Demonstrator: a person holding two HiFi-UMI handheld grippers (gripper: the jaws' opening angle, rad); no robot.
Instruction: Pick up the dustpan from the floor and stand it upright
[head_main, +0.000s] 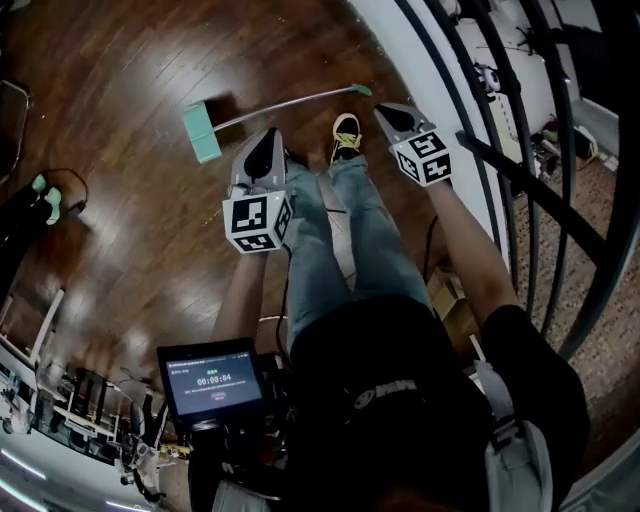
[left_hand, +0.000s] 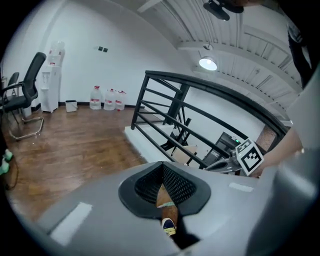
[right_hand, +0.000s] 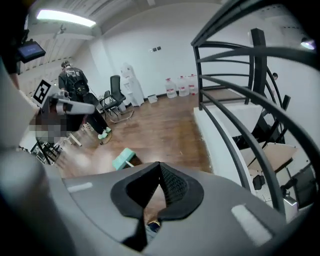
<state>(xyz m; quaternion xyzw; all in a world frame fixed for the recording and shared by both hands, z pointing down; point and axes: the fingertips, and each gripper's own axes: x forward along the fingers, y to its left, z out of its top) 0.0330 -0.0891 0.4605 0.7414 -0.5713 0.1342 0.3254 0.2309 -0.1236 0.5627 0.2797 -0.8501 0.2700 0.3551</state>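
Holding the left gripper (head_main: 268, 135) with jaws pressed together on nothing, the right gripper (head_main: 386, 110) likewise closed and empty — hovering both over a shoe (head_main: 345, 135) and the wooden floor (head_main: 120, 230), the dustpan (head_main: 203, 131) lying flat there just beyond, handle stretching rightward.

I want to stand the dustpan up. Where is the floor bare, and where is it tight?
Bare wood floor lies left of the dustpan and beyond its handle. It is tight at the right by the railing and near the shoe at the handle's end.
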